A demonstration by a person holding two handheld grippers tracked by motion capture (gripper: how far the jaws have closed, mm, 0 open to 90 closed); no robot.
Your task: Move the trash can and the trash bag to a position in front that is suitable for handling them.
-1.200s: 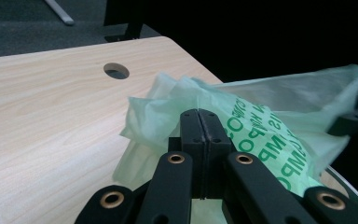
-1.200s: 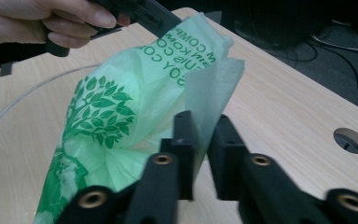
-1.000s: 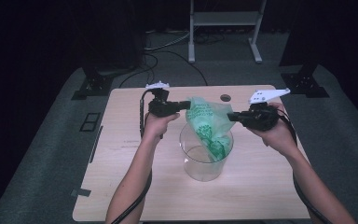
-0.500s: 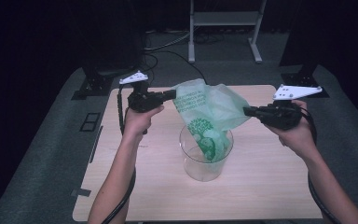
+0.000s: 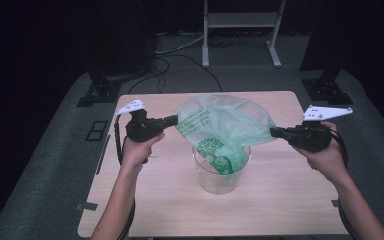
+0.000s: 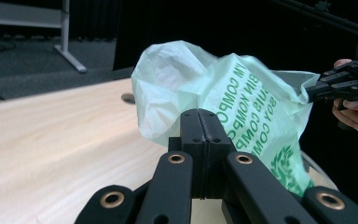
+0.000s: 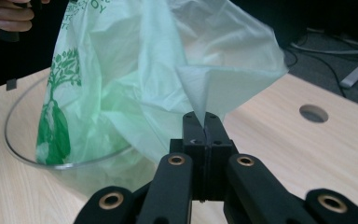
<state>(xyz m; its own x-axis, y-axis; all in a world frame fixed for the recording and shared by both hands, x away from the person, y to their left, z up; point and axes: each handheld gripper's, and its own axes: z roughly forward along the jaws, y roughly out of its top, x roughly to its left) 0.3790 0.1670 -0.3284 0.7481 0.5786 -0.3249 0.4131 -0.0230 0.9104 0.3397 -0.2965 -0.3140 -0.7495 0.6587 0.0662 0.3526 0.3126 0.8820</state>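
A thin pale green plastic bag (image 5: 220, 122) with dark green print is stretched wide above a clear round container (image 5: 222, 172) at the table's middle; its lower part hangs inside the container. My left gripper (image 5: 174, 119) is shut on the bag's left edge, and its jaws pinch the film in the left gripper view (image 6: 199, 117). My right gripper (image 5: 273, 132) is shut on the bag's right edge, with a fold of bag (image 7: 223, 88) caught between its tips (image 7: 204, 119). The container's rim (image 7: 23, 158) shows under the bag.
The light wooden table (image 5: 145, 200) has a round cable hole (image 7: 313, 113) near its far edge. Beyond the table are a white metal stand (image 5: 240, 20), cables on the floor and dark equipment bases (image 5: 97, 92).
Both hands have pulled apart, the left one leftward and the right one rightward, stretching the bag's mouth open over the container. Both grippers stay shut on the bag.
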